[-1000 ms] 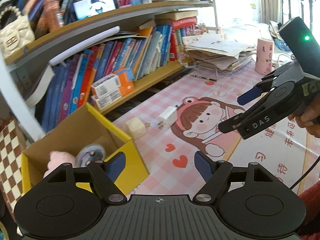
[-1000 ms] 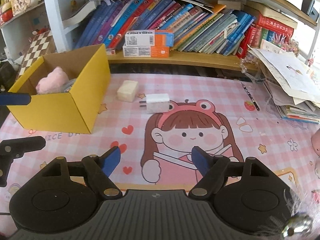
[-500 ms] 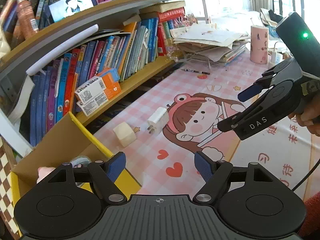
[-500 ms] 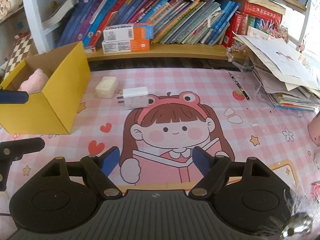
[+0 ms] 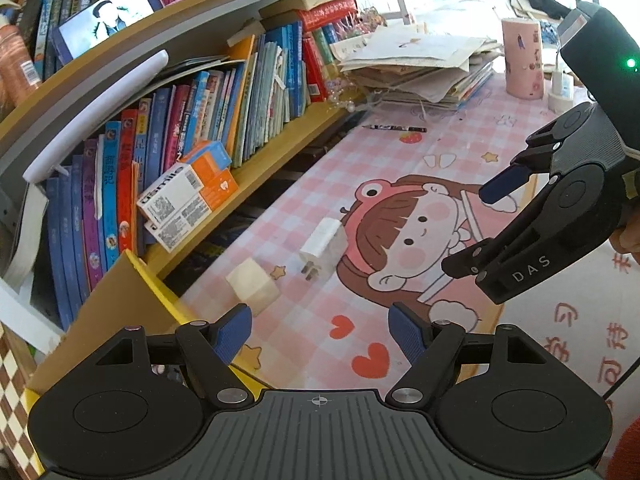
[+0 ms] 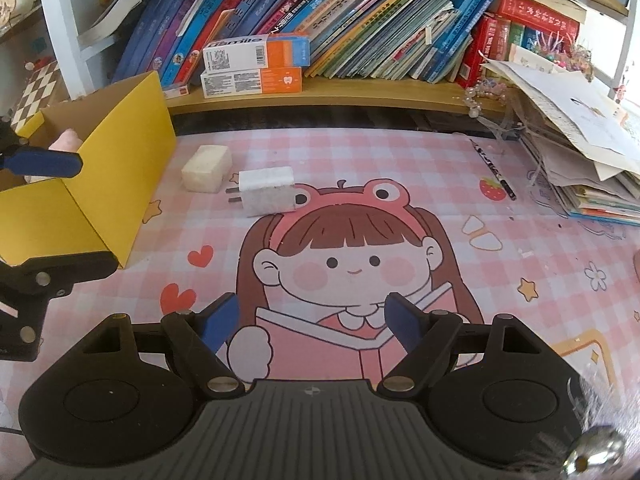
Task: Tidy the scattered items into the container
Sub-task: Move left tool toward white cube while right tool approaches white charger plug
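Observation:
A yellow cardboard box (image 6: 132, 168) stands at the left of the pink mat; it also shows in the left wrist view (image 5: 132, 312). A pink soft item (image 6: 68, 140) lies inside it. A cream block (image 6: 206, 168) (image 5: 254, 284) and a white charger plug (image 6: 268, 190) (image 5: 322, 246) lie on the mat just right of the box. My left gripper (image 5: 318, 334) is open and empty, above the box's near corner. My right gripper (image 6: 312, 322) is open and empty, hovering over the cartoon girl; it also shows in the left wrist view (image 5: 476, 232).
A low bookshelf (image 6: 320, 88) with books and orange-white cartons (image 6: 256, 66) runs along the back. A paper stack (image 6: 576, 140) sits at the right, a pen (image 6: 494, 170) beside it. A pink cup (image 5: 524, 64) stands far right. A checkered board (image 6: 36, 88) is behind the box.
The left gripper has swung right, away from the box interior toward the block and charger. The right gripper has moved forward and right over the mat. Both stay open.

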Tool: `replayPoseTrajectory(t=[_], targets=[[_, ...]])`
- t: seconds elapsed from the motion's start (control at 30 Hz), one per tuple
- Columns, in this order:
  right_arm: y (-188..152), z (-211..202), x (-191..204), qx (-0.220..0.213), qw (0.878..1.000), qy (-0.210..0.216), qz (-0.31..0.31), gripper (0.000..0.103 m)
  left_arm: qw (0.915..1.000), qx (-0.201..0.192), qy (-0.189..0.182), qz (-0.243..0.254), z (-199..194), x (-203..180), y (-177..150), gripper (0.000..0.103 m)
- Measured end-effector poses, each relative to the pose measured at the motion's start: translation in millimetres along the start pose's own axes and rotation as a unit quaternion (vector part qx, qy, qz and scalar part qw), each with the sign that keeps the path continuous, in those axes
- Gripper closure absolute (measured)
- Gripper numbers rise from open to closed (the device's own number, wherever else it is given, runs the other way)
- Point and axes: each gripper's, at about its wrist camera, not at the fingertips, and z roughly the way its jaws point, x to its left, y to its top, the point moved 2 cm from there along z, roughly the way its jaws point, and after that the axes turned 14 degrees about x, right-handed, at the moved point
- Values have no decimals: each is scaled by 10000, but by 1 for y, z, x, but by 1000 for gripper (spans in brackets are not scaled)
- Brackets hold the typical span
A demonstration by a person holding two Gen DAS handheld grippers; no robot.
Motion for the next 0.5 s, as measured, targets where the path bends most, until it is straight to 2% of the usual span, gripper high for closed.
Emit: replayPoseTrajectory(t=[0.13, 0.37, 0.5], targets=[[7, 7, 0, -8, 10000, 47, -40, 25, 9999, 14, 107, 36, 8, 3, 5, 26], [23, 18, -1, -57, 9999, 96, -123, 26, 9992, 70, 327, 223, 21, 7, 16, 40], [31, 25, 2, -99, 9997, 142, -181, 26, 9987, 131, 413, 273, 29, 14, 24, 41]])
